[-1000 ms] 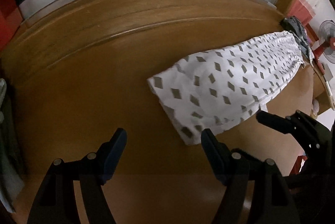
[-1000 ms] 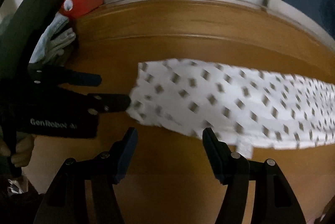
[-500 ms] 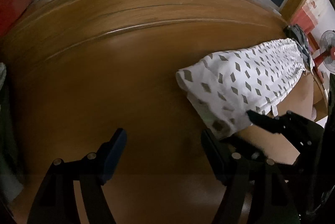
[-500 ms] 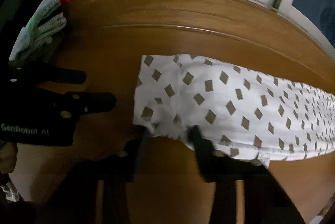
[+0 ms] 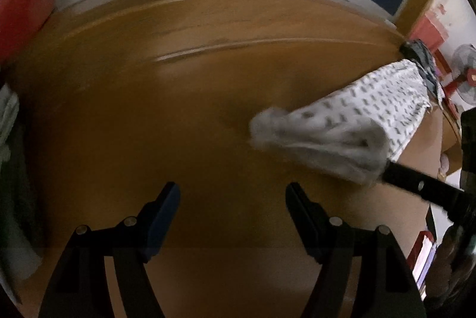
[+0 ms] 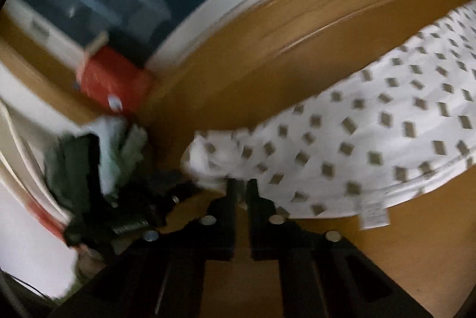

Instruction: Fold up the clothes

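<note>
lifted now, patterned garment (image 6: 372,133) end in right tool (image 6: 241,187), red box (image 6: 113,80) beyond.

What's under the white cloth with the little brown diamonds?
The brown wooden table lies beneath the white diamond-patterned cloth. The right gripper has pinched its near end. Anything lying directly under the spread cloth is covered.

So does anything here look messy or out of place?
Only the white patterned garment: its near end is bunched and lifted off the wooden table, pinched in the right gripper. That fits folding. The left gripper hangs open, empty.
</note>
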Tool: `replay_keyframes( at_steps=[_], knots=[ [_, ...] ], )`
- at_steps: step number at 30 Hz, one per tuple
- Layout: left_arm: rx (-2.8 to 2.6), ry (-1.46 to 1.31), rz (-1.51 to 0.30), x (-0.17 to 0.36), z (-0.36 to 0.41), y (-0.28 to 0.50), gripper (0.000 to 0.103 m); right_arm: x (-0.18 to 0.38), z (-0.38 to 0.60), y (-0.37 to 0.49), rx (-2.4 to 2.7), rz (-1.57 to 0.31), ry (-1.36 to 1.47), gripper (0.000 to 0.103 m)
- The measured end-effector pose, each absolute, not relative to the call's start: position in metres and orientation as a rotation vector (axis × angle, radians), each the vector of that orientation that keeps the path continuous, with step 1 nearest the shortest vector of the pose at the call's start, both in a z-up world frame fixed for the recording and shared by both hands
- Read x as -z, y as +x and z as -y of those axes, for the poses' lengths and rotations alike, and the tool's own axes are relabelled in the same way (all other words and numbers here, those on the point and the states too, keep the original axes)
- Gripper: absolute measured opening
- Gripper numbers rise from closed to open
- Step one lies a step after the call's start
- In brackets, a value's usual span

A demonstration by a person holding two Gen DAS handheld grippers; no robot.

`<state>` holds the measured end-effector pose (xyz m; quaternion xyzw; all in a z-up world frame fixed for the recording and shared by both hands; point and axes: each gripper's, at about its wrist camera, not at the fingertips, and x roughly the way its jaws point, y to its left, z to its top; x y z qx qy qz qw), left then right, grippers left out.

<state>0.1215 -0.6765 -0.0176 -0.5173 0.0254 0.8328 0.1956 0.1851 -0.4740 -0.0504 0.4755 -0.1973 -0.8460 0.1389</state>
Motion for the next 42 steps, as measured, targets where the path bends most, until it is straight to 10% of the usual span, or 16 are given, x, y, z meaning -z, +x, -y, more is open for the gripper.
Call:
replay_keyframes(
  at_steps=[7, 12, 24, 28, 36, 42],
  knots=[
    [-2.279, -1.365, -0.18, 0.012, 0.63, 0.106, 0.071, 0.045, 0.435, 0.197, 2.478, 0.716, 1.34, 0.01],
    [-2.272, -1.393, -0.176, 0.021, 0.645, 0.103, 0.071, 0.032, 0.478, 0.198, 2.497, 0.381, 1.367, 0.056],
    [-2.373, -1.497, -0.018, 0.041, 0.714, 0.105, 0.071, 0.051, 0.554, 0.199, 2.498, -0.156, 1.358, 0.053],
    [-2.376, -1.505, -0.008, 0.044, 0.72, 0.108, 0.071, 0.059, 0.556, 0.198, 2.543, -0.202, 1.374, 0.016],
    [-2.36, -1.477, -0.031, 0.041, 0.707, 0.106, 0.071, 0.04, 0.466, 0.195, 2.387, 0.627, 1.296, 0.015],
    [-2.316, -1.41, -0.101, 0.033, 0.673, 0.099, 0.071, 0.033, 0.399, 0.204, 2.471, 0.92, 1.248, 0.023]
  ],
)
